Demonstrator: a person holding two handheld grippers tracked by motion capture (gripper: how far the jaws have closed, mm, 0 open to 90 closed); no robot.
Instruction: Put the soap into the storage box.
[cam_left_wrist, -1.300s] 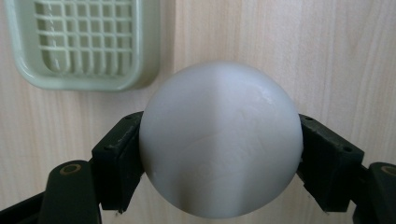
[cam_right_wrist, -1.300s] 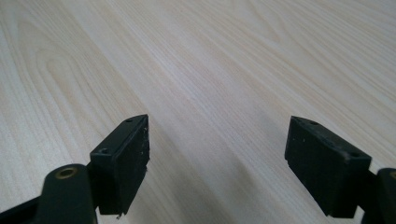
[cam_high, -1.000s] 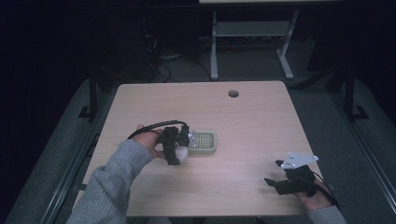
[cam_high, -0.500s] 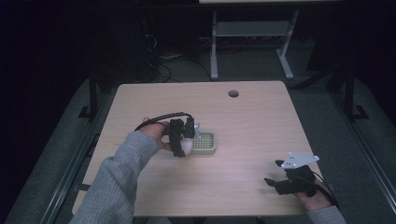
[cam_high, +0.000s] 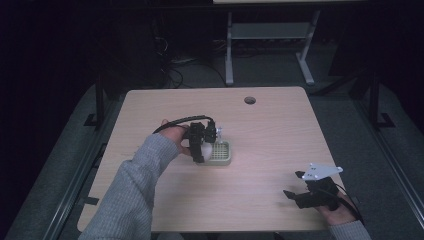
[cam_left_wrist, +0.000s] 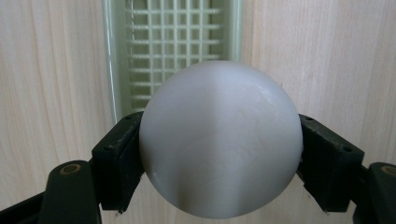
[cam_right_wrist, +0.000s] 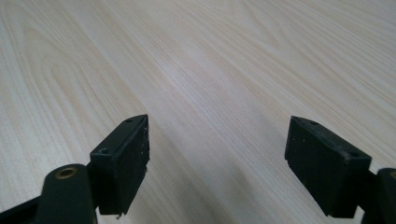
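Between the two black jaws of your left gripper sits a white ball, pinched at its widest on both flanks, so it is held, not resting on anything. Just beyond the ball, straight ahead along the jaws, lies the pale green grid tray, its long side running away from you in the left gripper view; the ball hangs over the tray's near end and partly over the tabletop. In the high view the left gripper meets the tray at its left edge, so the move that counts is probably a short carry forward over the grid before you let go. Your left hand is plainly the nearer one. Well apart, at the near right corner of the tabletop, your right gripper rests with its jaws spread wide over bare wood, holding nothing.
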